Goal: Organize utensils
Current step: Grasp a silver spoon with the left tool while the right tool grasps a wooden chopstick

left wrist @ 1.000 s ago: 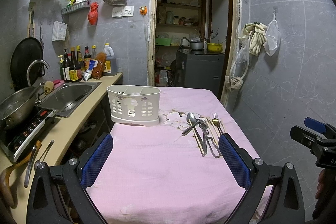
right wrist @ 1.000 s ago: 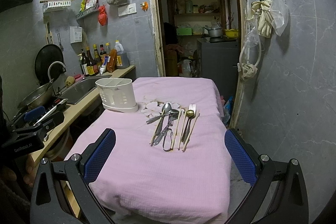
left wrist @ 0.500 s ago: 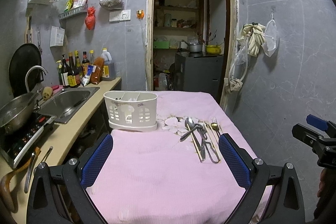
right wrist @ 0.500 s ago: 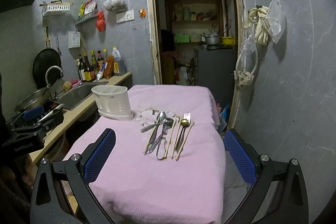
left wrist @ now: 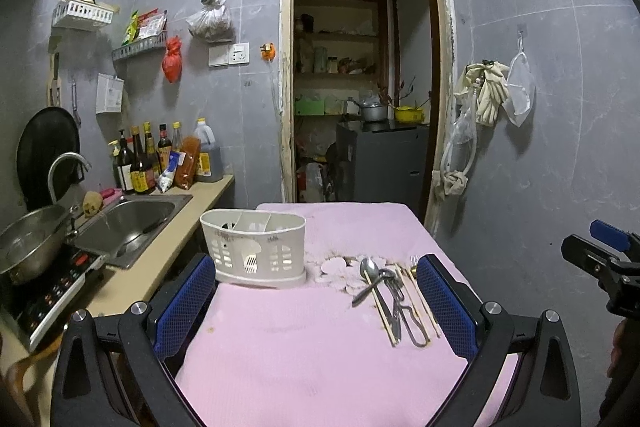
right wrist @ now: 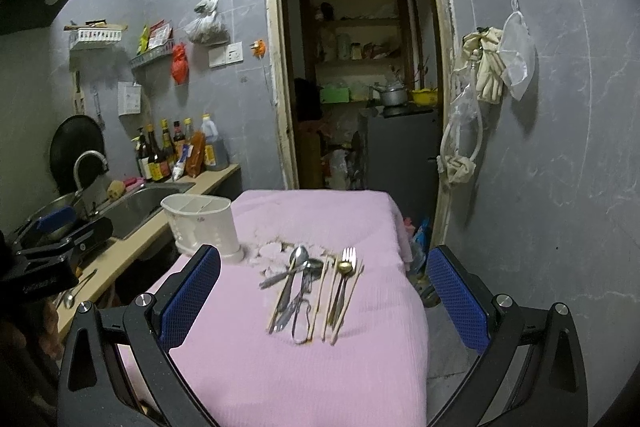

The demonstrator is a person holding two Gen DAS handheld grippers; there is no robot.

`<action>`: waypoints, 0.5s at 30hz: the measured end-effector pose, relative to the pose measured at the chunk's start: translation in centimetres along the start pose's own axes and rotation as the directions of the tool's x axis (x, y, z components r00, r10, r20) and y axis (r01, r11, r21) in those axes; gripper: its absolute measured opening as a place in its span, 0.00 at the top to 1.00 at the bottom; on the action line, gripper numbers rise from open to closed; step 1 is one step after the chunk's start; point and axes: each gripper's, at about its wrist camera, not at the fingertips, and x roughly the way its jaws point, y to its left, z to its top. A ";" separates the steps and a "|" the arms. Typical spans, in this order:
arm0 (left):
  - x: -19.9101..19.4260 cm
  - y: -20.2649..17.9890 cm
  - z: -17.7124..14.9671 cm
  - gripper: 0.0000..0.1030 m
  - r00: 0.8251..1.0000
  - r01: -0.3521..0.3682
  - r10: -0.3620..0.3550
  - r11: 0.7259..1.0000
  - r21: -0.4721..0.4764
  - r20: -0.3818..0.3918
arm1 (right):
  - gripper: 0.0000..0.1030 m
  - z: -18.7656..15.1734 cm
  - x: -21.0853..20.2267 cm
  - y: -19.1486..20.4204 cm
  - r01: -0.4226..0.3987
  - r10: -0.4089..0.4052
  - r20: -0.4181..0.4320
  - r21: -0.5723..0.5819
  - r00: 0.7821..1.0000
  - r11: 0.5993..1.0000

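Left wrist view: the left tongs (left wrist: 316,301) are spread wide over the near end of the pink desk (left wrist: 304,355), holding nothing. A white holder (left wrist: 256,247) stands by the desk's left edge. Right of it, near the right edge, lie spoons, a fork and chopsticks (right wrist: 310,291) in a bunch. The right tongs (right wrist: 324,301) are spread too, empty.

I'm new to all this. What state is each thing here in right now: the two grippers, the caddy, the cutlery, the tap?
Left gripper: open, holding nothing.
Right gripper: open, holding nothing.
White utensil caddy: upright on the pink cloth; contents unclear.
Utensils: lying loose on the cloth, outside the caddy.
Tap: no water seen running.
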 end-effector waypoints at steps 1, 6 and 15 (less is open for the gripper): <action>0.3 0.1 0.2 0.02 1.000 0.006 -0.006 1.000 0.006 0.009 | 0.01 0.2 0.4 0.4 0.013 -0.013 0.004 -0.002 1.000 1.000; 2.9 1.6 2.3 0.02 0.996 0.056 -0.057 0.998 0.026 0.071 | 0.01 2.0 2.1 2.4 0.085 -0.084 0.021 -0.030 0.996 0.996; 7.9 3.7 3.7 0.02 0.985 0.141 -0.140 0.990 -0.003 0.101 | 0.01 4.5 3.7 4.2 0.173 -0.173 0.058 -0.006 0.983 0.985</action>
